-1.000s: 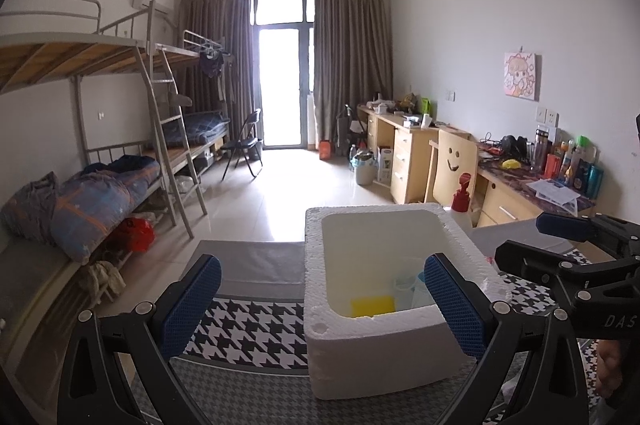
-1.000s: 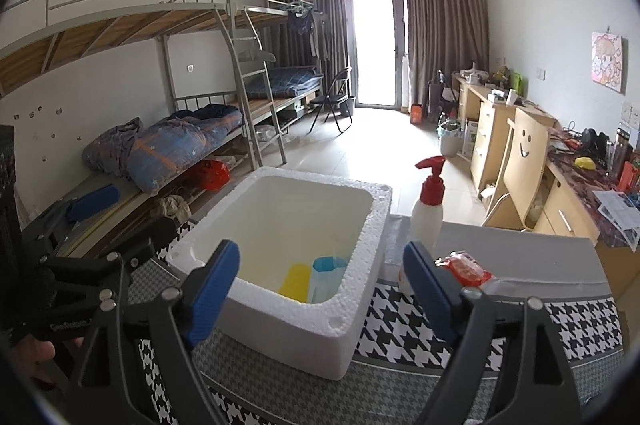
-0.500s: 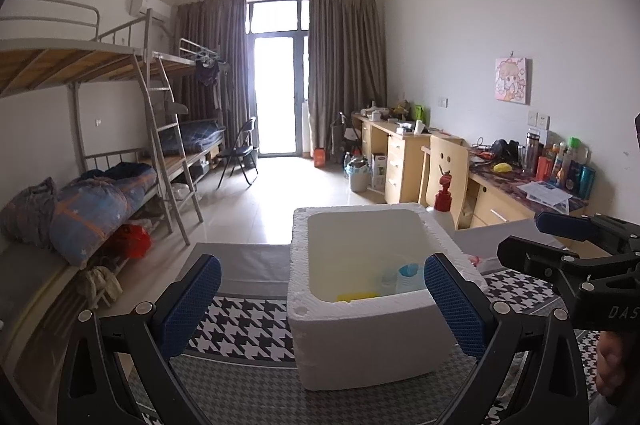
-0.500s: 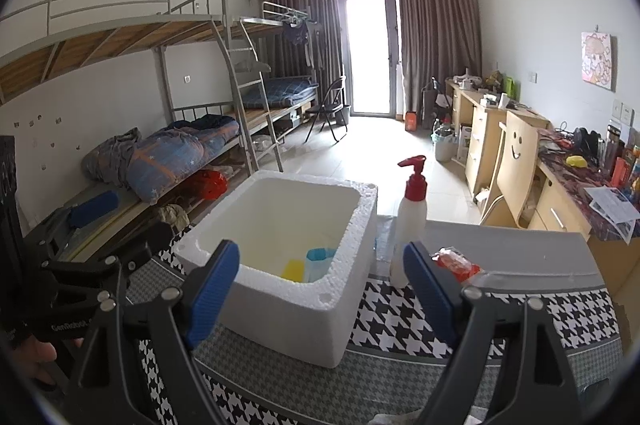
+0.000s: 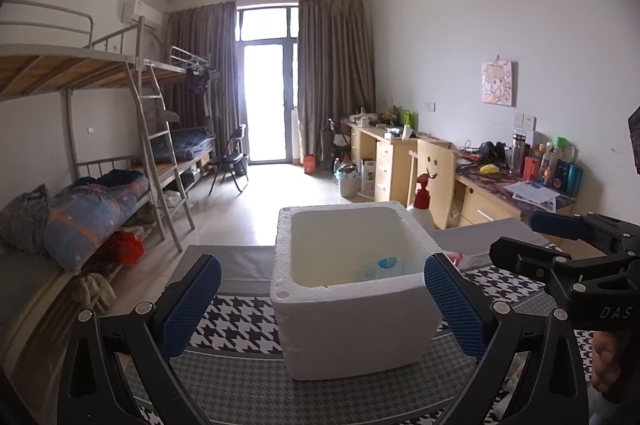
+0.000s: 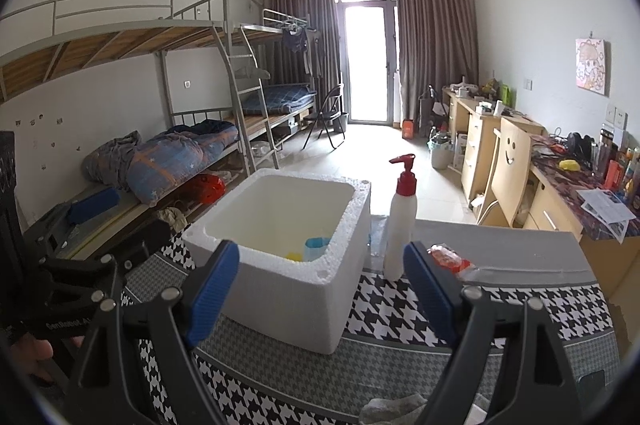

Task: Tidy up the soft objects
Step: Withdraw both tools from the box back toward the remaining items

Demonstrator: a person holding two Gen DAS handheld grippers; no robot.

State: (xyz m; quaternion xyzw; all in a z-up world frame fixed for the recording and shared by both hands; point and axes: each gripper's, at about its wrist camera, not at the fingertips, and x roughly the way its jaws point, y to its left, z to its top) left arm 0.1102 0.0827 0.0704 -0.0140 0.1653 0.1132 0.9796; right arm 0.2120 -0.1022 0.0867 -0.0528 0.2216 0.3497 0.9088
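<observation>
A white foam box [image 5: 352, 309] stands on the houndstooth table cloth [image 5: 240, 325]. Low inside it are a blue cup [image 6: 318, 247] and a yellow item [image 6: 294, 257]. My left gripper [image 5: 320, 285] is open, held before the box with nothing between its blue pads. My right gripper [image 6: 320, 265] is also open and empty, in front of the box [image 6: 288, 273] and the bottle. A crumpled pale cloth [image 6: 392, 407] lies at the near table edge, partly hidden under the right gripper. A red packet [image 6: 446, 257] lies right of the box.
A white pump bottle with a red top [image 6: 402, 225] stands just right of the box. Bunk beds with bedding [image 5: 88, 213] line the left wall. A desk and a wooden chair [image 6: 514, 165] stand to the right beyond the table's far edge.
Both views have drawn back from the foam box and tipped up slightly, so less of its inside shows. Both grippers stay wide open and empty.
</observation>
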